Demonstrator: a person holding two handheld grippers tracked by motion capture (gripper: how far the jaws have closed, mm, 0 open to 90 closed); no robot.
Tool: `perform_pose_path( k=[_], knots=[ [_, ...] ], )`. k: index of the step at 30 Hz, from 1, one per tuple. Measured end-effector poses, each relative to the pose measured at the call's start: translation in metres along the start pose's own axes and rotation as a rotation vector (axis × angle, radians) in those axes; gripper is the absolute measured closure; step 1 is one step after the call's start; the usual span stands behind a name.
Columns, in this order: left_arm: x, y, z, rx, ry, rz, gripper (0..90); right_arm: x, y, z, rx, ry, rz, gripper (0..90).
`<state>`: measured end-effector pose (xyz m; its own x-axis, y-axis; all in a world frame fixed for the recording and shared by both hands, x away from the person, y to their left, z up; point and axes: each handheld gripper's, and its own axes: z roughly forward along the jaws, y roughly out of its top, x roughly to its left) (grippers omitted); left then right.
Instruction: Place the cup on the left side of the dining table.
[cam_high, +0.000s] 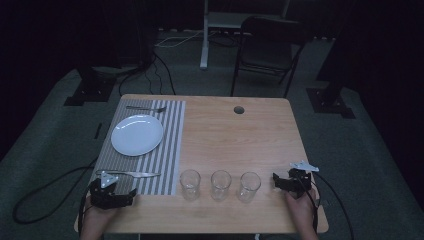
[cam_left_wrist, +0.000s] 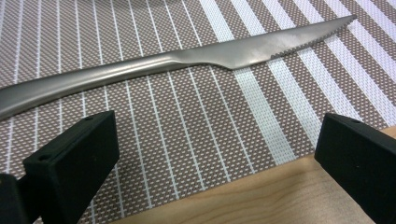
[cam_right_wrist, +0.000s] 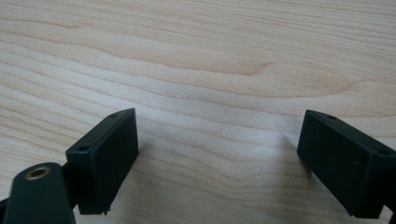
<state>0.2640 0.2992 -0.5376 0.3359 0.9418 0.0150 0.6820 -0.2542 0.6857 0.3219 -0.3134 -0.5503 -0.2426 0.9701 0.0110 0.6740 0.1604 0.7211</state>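
In the high view, the left hand-held gripper (cam_high: 131, 192) sits at the lower left of the frame, at the near edge of the striped placemat (cam_high: 165, 150). Its jaws are spread wide and hold nothing. The knife (cam_high: 132, 173) lies on the placemat just above this gripper, close to it but not touching. In the left gripper view, the knife (cam_left_wrist: 187, 63) crosses the upper part of the frame from the left edge to the upper right, with its serrated blade at the right end. The two black jaws stand apart at the lower corners, above the mat and the wooden edge of the tabletop (cam_left_wrist: 261, 196).

The right hand-held gripper (cam_high: 276, 181) is at the lower right of the high view, also spread open and empty, resting over bare wood. It is just to the right of three clear glasses (cam_high: 220, 185), which stand in a row near the front edge. A white plate (cam_high: 137, 134) lies on the placemat in the left middle of the frame, and a fork (cam_high: 146, 108) lies above it.
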Motion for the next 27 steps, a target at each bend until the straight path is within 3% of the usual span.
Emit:
perform_pose_path(
  k=[5,19,23,27],
  knots=[
    [-0.005,0.003,-0.003,-0.023,-0.034,0.014,0.4,0.000,0.000,0.000,0.000,0.000,0.000,12.1],
    [-0.015,0.005,-0.005,-0.061,-0.072,0.042,0.4,0.000,0.000,0.000,0.000,0.000,0.000,12.1],
    [-0.021,0.008,-0.008,-0.077,-0.109,0.064,0.4,0.000,0.000,0.000,0.000,0.000,0.000,12.1],
    [-0.029,0.010,-0.009,-0.081,-0.117,0.097,0.4,0.000,0.000,0.000,0.000,0.000,0.000,12.1]
  ],
)
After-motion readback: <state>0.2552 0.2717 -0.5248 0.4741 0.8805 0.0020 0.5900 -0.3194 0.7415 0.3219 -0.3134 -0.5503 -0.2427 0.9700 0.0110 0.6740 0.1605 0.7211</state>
